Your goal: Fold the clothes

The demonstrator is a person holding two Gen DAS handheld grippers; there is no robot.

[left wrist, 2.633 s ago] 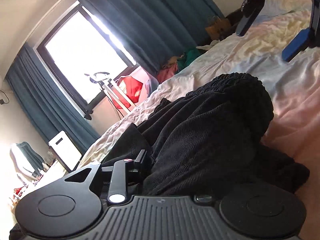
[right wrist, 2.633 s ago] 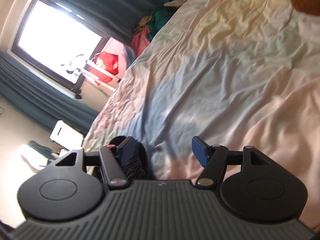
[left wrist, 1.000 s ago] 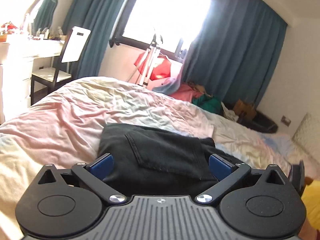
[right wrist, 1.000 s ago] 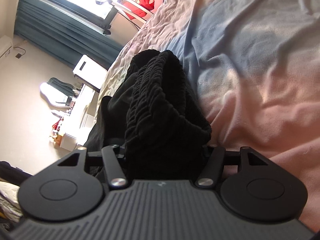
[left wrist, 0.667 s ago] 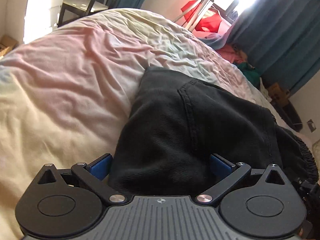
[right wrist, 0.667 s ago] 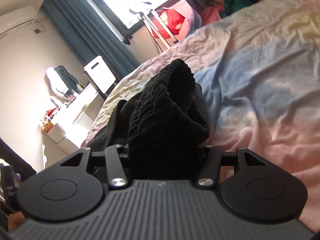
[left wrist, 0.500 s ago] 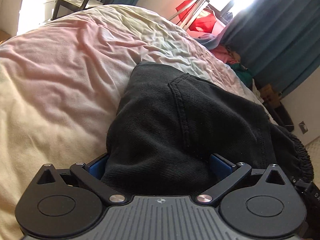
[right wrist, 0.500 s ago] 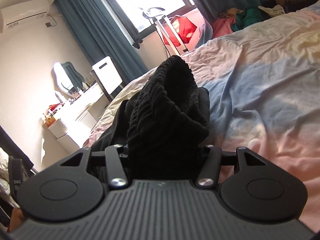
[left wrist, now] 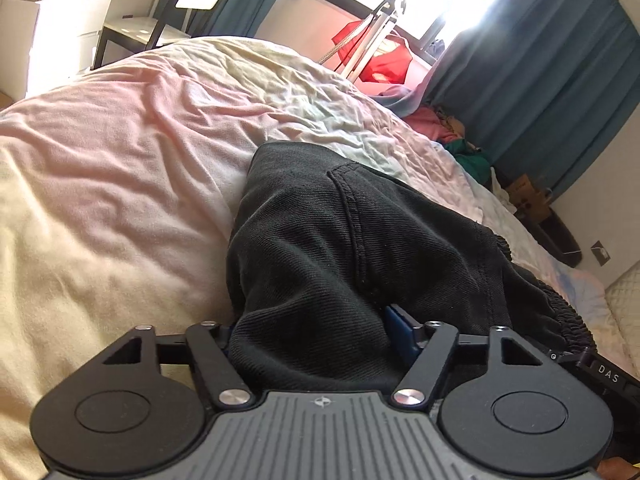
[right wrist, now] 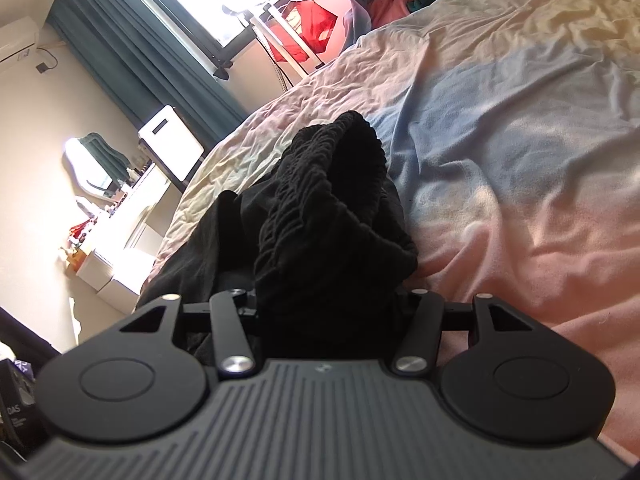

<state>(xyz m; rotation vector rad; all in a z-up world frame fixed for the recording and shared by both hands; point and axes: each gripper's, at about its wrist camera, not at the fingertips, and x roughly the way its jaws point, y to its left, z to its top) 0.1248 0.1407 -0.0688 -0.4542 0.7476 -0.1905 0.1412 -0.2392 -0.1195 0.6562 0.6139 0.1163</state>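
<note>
A pair of black shorts (left wrist: 352, 240) lies on the bed, back pocket up, elastic waistband at the right. My left gripper (left wrist: 316, 336) is shut on the near edge of the black shorts; its blue pads are pressed into the cloth. In the right wrist view the gathered waistband (right wrist: 332, 184) bulges up between the fingers. My right gripper (right wrist: 328, 304) is shut on the waistband end of the black shorts; its pads are hidden by the fabric.
The bed sheet (left wrist: 120, 152) is wrinkled, pink, cream and pale blue (right wrist: 500, 120). A drying rack with red cloth (left wrist: 376, 60) and a clothes pile (left wrist: 448, 128) stand by teal curtains (left wrist: 540, 60). A white desk and chair (left wrist: 132, 28) are at the left.
My left gripper's jaws have closed in on the near edge of the shorts, bunching the cloth. The right gripper kept its hold and tilted its view.
</note>
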